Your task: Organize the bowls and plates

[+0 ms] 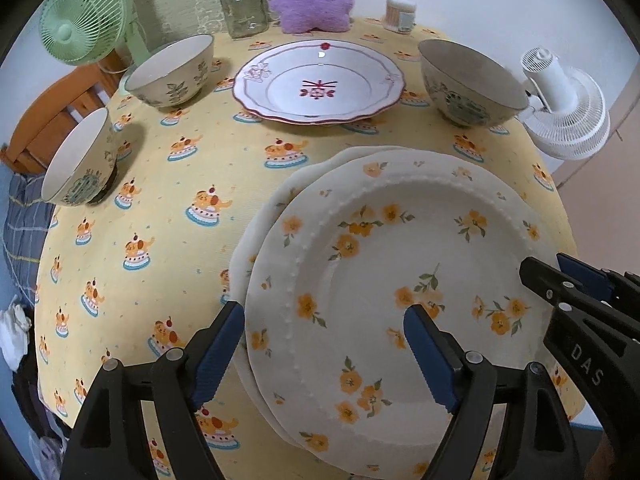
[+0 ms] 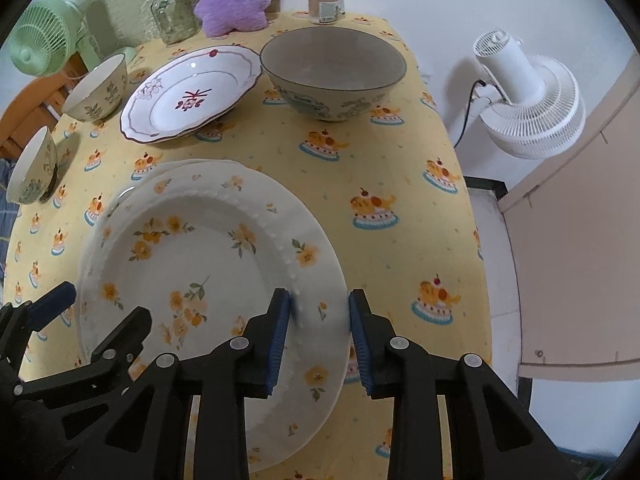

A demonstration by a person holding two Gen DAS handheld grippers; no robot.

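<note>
The floral plate (image 1: pixel 400 288) fills the lower right of the left wrist view. It lies on top of a second plate (image 1: pixel 256 232), whose rim peeks out along its left and upper edges, near the front of the counter (image 1: pixel 160 208).

The right gripper (image 2: pixel 318 336) is clamped narrow on the floral plate's right rim, at the lower centre of the right wrist view, with one pad on the inner side of the rim and one outside it. The left gripper (image 1: pixel 324 356) stands wide. Its jaws straddle the plate's left rim without pressing, so the plate is held from one side only.

The main risk is tilt. If the right gripper lifts on a one-edge pinch, the far side will sag. The glazed rim could then slide out of the pads and drop onto the plate beneath, which might chip both. The top plate also sits off-centre, so dragging it could push the lower plate toward the counter's edge. If the left gripper closes from here, its outer jaw might catch the lower plate's rim as well and lift or jolt both together.

The pink plate (image 1: pixel 318 82) and three bowls (image 1: pixel 172 70) (image 1: pixel 80 158) (image 1: pixel 472 80) sit well apart across the upper part of the frame. A wide swing could still clip them.
</note>
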